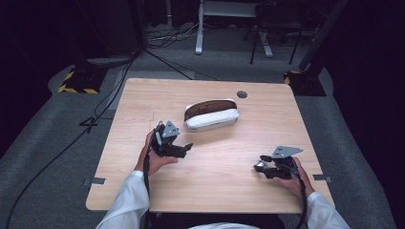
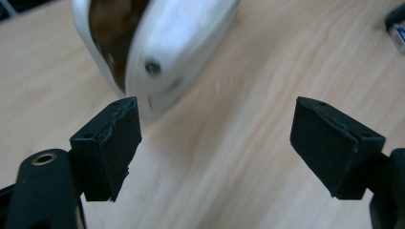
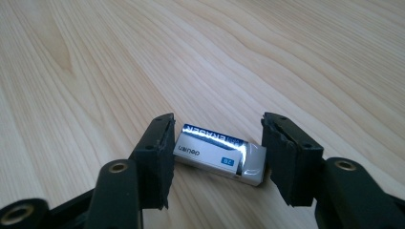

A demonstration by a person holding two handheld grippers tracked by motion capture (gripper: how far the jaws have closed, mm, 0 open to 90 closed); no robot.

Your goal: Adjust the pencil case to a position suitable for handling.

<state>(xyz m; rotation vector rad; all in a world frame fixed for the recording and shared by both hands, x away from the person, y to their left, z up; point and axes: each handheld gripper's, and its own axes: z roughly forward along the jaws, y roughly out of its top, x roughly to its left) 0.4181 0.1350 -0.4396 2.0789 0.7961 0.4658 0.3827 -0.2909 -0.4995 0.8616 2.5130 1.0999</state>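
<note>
A white case (image 1: 211, 116) with a brown interior lies on its side near the middle of the wooden table (image 1: 143, 95), its open mouth facing the far edge. The interior visible in the high view and in the left gripper view shows only brown lining; whether anything sits deeper inside cannot be told. In the left gripper view the case (image 2: 162, 52) lies just beyond the tip of the jaw on the left of that view, apart from it, and outside the gap. The left gripper (image 1: 184, 149) has its jaws wide apart with only bare table between them. An eraser (image 3: 219, 155) in a blue-and-white sleeve sits between the jaws of the right gripper (image 3: 217, 157), which are clamped on its two ends. In the high view the right gripper (image 1: 260, 167) is near the table's right front corner, well apart from the case.
</note>
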